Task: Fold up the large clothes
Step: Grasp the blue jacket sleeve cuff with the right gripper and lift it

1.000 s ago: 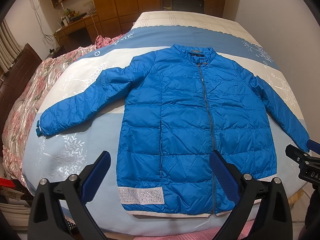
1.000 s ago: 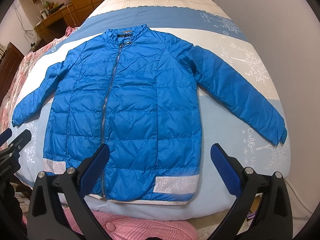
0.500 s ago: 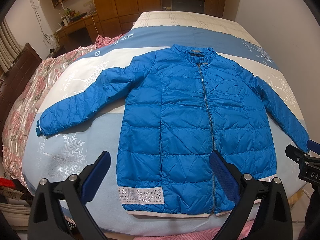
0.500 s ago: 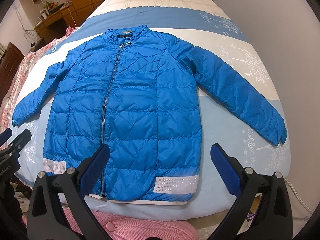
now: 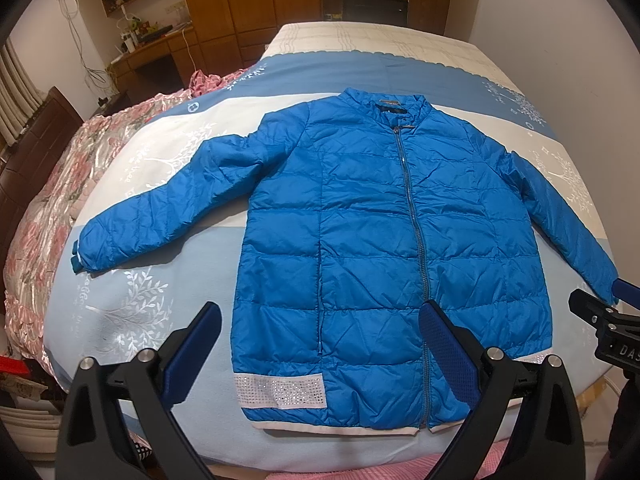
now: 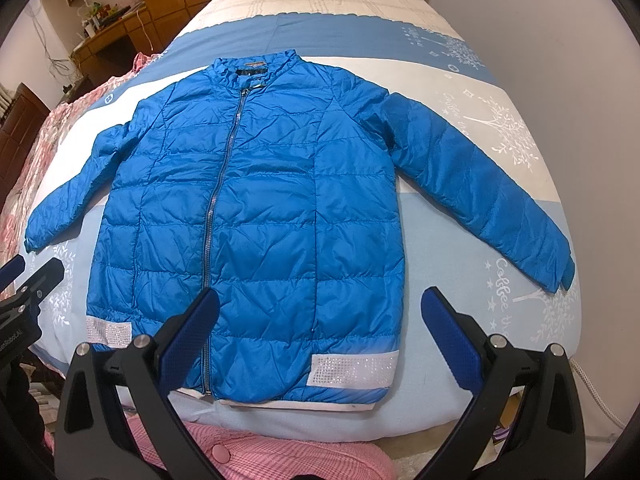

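Note:
A blue quilted jacket (image 5: 372, 240) (image 6: 248, 208) lies flat and zipped on the bed, collar at the far end, both sleeves spread outward. White sparkly bands run along its hem. My left gripper (image 5: 320, 340) hovers open above the near hem, left of the zip, holding nothing. Over the hem's right part my right gripper (image 6: 320, 328) is open and empty too. Each gripper shows at the edge of the other's view: the right one (image 5: 600, 312), the left one (image 6: 28, 280).
The bed (image 5: 132, 304) has a blue and white cover with leaf prints. A pink floral quilt (image 5: 44, 216) is bunched along the left side. A white wall (image 6: 580, 80) borders the right. Wooden cabinets and a desk (image 5: 160, 44) stand beyond. A pink checked garment (image 6: 280, 456) is at the near edge.

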`<action>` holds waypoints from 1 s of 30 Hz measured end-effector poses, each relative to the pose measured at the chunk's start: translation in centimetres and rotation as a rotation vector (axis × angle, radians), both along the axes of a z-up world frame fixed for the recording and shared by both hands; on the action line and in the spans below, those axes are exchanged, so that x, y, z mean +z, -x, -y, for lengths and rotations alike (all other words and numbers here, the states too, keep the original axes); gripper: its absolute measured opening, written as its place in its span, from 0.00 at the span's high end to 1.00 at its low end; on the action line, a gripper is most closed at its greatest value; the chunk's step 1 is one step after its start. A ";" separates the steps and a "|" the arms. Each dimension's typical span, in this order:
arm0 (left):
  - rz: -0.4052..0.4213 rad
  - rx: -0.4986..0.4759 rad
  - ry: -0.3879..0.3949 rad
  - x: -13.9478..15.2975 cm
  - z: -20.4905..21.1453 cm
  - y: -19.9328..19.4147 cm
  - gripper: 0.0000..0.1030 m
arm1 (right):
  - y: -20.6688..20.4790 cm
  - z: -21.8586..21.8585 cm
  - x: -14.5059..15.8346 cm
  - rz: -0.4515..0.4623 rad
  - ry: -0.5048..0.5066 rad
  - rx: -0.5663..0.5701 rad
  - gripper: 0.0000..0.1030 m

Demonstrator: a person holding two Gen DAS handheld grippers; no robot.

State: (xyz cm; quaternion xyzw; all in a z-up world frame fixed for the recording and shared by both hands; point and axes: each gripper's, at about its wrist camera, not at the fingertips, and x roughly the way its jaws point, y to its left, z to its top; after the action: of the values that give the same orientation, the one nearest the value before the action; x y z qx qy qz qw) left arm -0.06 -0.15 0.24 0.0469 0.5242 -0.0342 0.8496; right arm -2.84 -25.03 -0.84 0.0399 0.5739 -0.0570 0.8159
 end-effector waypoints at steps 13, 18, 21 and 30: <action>-0.015 -0.003 0.020 -1.2 1.2 -1.3 0.04 | -0.6 2.3 -1.0 0.053 0.030 0.015 0.03; -0.008 -0.031 0.030 -2.4 3.7 -3.2 0.04 | -0.9 9.4 -2.5 0.059 0.017 -0.065 0.03; -0.016 -0.064 0.026 -3.1 6.6 -4.8 0.04 | -0.4 15.7 -3.2 0.058 0.015 -0.169 0.03; -0.010 -0.164 0.080 -5.5 19.9 -9.0 0.04 | 1.4 35.2 -7.5 -0.004 -0.070 -0.355 0.03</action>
State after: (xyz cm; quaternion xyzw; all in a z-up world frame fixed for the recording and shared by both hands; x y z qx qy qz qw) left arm 8.96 -20.02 -5.28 0.0558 0.5212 -0.1249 0.8424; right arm -4.25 -60.23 -8.36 0.1687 0.5611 -0.1802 0.7901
